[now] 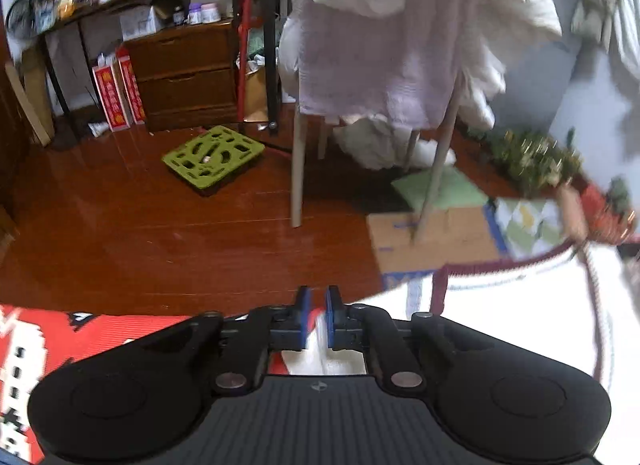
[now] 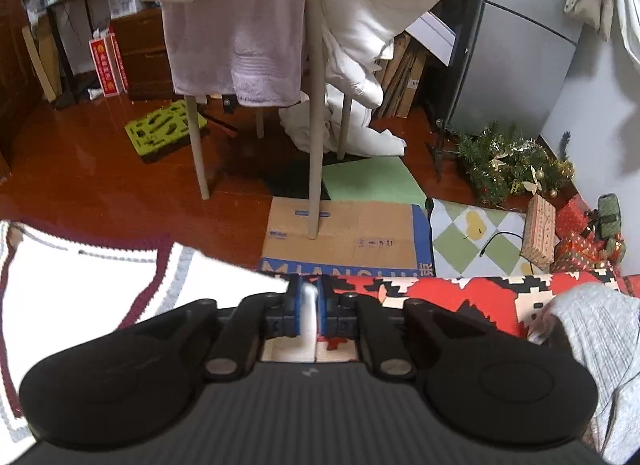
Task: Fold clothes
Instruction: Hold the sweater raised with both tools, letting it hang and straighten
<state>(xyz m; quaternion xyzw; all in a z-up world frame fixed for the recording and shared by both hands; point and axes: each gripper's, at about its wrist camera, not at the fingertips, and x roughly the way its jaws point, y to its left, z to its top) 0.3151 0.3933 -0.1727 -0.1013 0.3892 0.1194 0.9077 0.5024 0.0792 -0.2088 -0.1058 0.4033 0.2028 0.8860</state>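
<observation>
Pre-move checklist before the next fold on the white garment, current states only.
1. Left tool shut on the white garment: ok, white cloth sits between its blue pads.
2. Right tool shut on the same garment: ok, cloth pinched between its pads.
3. Garment spanning between both tools: ok, the maroon-trimmed edge runs across toward the left tool's side.
4. Fold surface under the garment: ok, the red patterned cover shows beside it on both sides.
5. Grey garment clear of the fold area: cannot tell, it lies on the cover close to the right tool.
6. Cloth flat, no bunching: cannot tell, overexposed.
</observation>
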